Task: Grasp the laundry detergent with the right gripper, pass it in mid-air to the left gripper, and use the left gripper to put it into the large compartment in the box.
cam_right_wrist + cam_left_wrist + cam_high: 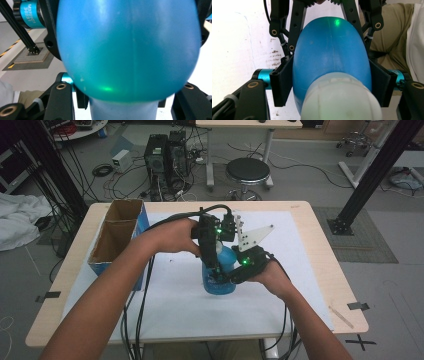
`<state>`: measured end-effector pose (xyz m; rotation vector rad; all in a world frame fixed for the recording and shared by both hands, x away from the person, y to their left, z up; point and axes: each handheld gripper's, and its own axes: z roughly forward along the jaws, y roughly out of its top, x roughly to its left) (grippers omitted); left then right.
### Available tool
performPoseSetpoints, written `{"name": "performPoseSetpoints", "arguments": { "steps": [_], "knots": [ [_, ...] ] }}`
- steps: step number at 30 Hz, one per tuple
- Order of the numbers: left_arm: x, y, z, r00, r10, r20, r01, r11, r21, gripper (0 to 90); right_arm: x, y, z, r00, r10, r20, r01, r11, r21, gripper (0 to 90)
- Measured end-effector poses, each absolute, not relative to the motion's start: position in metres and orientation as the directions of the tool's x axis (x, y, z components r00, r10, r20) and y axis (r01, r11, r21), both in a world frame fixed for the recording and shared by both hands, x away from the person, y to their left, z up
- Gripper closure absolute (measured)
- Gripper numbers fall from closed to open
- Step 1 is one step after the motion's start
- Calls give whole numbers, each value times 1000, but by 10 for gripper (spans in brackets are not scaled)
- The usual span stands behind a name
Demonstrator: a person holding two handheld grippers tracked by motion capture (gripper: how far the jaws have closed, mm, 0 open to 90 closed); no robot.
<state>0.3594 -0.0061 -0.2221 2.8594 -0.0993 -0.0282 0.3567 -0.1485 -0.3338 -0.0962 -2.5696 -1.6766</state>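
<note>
Gripping blue plastic bottle [220,279] at frame centre: right gripper [239,274] clamps body, left gripper [332,82] pinches upper body near white cap [340,100]; keep bottle steady on surface [300,270].

Blue bottle [329,55] with a whitish cap [339,100]; black grippers; white sheet [170,305] over the tan desk [327,270].

Blue bottle [226,265], white cap, held mid-table
</note>
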Motion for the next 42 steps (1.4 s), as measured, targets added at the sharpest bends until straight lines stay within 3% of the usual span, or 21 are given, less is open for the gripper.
{"name": "performPoseSetpoints", "arguments": {
  "steps": [12,24,30,35,37,40,42],
  "knots": [
    [359,-7,-223,997,-80,-4,-76,-960,270,371,356,-149,-333,-996,12,92,89,406,910,438],
    [356,-5,-219,996,-91,11,-91,-957,277,378,355,-149,-331,-997,8,80,76,407,910,431],
    [357,3,-213,997,-78,15,-79,-959,274,378,357,-168,-321,-995,43,90,100,435,895,235],
    [361,13,-210,999,-45,22,-49,-963,266,378,354,-185,-318,-993,43,106,113,509,853,217],
    [362,17,-210,999,-30,27,-37,-965,260,378,352,-193,-315,-991,75,111,134,516,846,112],
    [365,22,-209,1000,-11,29,-19,-965,263,378,350,-198,-311,-983,159,92,166,553,816,114],
    [366,25,-209,1000,8,30,0,-964,265,377,349,-202,-309,-985,157,75,156,597,787,114]
  ]
}}
